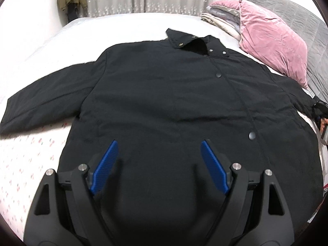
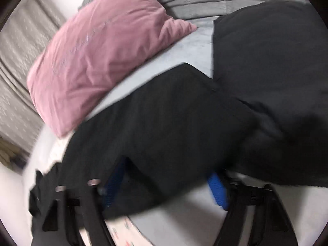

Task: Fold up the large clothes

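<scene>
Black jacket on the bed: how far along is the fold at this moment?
Done: the black jacket is spread flat, front up, snaps closed, on the bed. In hand: the right claw has the jacket's right sleeve between its fingers; blur hides whether it grips. The left claw hovers open over the hem. Left: every fold; the left sleeve lies outstretched.

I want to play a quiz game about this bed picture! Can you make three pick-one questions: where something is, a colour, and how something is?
1. Where does the black coat lie?
A on a chair
B on the bed
C on the floor

2. What colour is the pillow?
A pink
B green
C yellow

3. How does the left gripper stand?
A shut on the pillow
B open above the coat
C shut on a sock

B: the coat is spread flat on the bedsheet.
A: the pillow beside the coat's collar is pink.
B: its blue pads stand wide apart, holding nothing.
</scene>
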